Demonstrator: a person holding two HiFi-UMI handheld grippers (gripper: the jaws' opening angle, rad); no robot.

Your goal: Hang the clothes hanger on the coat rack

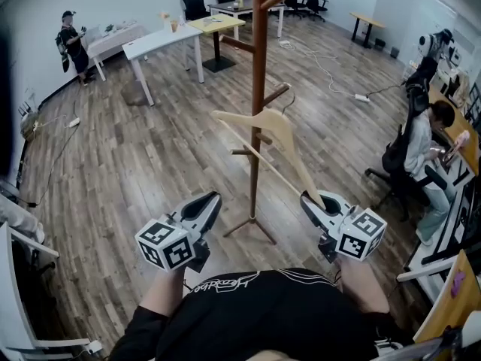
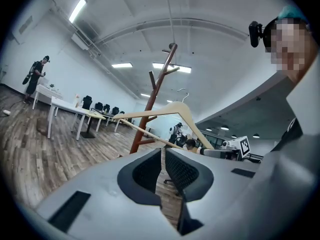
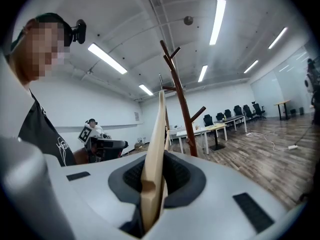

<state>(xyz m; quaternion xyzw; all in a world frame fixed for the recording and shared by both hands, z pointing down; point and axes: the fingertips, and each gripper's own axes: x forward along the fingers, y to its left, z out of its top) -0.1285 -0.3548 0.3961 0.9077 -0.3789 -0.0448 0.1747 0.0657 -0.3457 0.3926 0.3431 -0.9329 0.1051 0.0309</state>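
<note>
1. the right claw (image 3: pixel 155 184) is clamped on one end of the hanger (image 3: pixel 155 154). the wood stands edge-on between its pads and fills the gap.
2. the left claw (image 2: pixel 163 171) has its jaws drawn together to a thin slit with nothing in them. in the head view it (image 1: pixel 213 199) sits apart from the right claw (image 1: pixel 310 199), touching nothing.
3. the hanger (image 1: pixel 289 145) slants up from the right claw toward the rack (image 1: pixel 258 66), carried in the air in front of the pole, with its top near a mid-height peg (image 1: pixel 276 95).
4. risk: the grip is at the far tip, well away from the hook, so the hanger could pivot or sag in the pads and the hook could swing off line.
5. risk: a hook that comes in low or skewed could hit the peg or pole and miss. a hard knock could rock the rack on its feet.
6. risk: letting go before the hook is seated would likely drop the hanger to the floor.
7. hard to tell: the hook is a thin wire, faint in every view. whether it is already over the peg or only beside it i cannot say.
8. the rack's top is cut off in the head view, and the wood hides the inner pad faces in the right gripper view.
</note>
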